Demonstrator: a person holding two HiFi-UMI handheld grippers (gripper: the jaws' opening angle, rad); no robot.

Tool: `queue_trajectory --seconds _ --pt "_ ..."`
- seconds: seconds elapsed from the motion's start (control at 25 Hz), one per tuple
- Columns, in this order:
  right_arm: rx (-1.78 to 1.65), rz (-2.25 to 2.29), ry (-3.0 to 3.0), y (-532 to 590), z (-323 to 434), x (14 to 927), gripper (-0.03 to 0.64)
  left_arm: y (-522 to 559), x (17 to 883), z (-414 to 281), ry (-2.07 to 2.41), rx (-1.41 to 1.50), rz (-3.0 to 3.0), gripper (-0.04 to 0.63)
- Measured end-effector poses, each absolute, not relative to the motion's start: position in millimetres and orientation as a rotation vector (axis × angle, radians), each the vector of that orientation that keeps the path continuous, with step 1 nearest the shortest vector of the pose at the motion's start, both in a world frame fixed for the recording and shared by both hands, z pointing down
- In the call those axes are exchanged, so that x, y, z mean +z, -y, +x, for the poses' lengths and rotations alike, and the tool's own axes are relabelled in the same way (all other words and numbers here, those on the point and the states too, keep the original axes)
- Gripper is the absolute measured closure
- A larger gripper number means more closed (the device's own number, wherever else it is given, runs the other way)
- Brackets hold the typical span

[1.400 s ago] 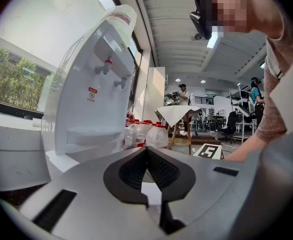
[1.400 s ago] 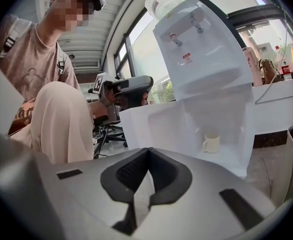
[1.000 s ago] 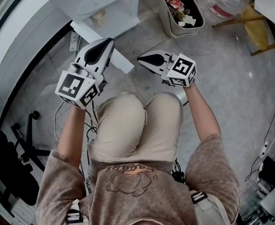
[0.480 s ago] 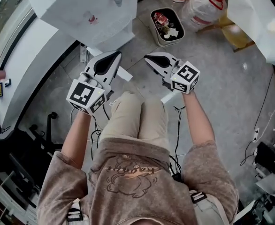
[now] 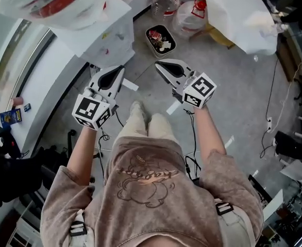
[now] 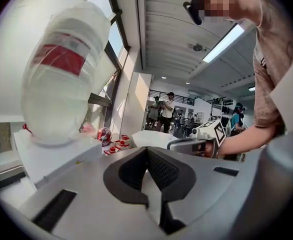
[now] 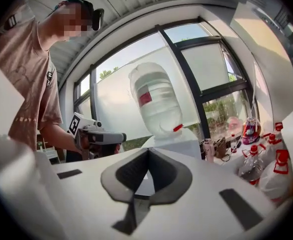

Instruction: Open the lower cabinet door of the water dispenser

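Note:
The white water dispenser (image 5: 103, 41) stands at the upper left of the head view with a big clear bottle (image 5: 48, 3) on top; its lower front is hidden from above. A white panel (image 5: 130, 84) sticks out low beside its base. My left gripper (image 5: 118, 69) is held high beside the dispenser, shut and empty. My right gripper (image 5: 158, 65) hangs level with it, about a hand's width to the right, also shut and empty. The left gripper view has the shut left gripper (image 6: 147, 149) beside the bottle (image 6: 61, 74). From the right gripper (image 7: 147, 152) the bottle (image 7: 156, 101) stands ahead.
A bin (image 5: 160, 40) with rubbish stands on the floor beyond the grippers, with plastic bottles (image 5: 189, 9) and a white bag (image 5: 244, 19) behind it. A curved white ledge (image 5: 43, 96) runs along the left. Cables lie on the floor at the right.
Both grippers have risen a long way as the person stood up; the floor, the bin and the dispenser's base have dropped away below. The jaws stayed shut.

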State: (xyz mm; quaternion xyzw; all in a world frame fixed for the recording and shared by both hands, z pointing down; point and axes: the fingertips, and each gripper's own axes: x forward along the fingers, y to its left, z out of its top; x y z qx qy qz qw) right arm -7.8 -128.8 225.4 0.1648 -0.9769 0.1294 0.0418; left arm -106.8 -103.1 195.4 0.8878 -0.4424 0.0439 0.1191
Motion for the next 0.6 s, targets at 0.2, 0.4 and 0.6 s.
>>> queue_trajectory --seconds 0.2,0.4,0.6 --pt "0.37 0.578 2.989 118.4 3.2 162.8 0.609 101.3 140.6 -98.1 1.24 0.113 2.642 0.578" --pt "0.321 0.698 2.952 114.5 14.9 127.0 0.609 105.0 108.2 -86.1 1.203 0.077 2.691 0.578" --pt "0.283 0.877 2.939 117.0 35.6 111.9 0.609 111.8 92.0 -77.6 1.214 0.051 2.719 0.578"
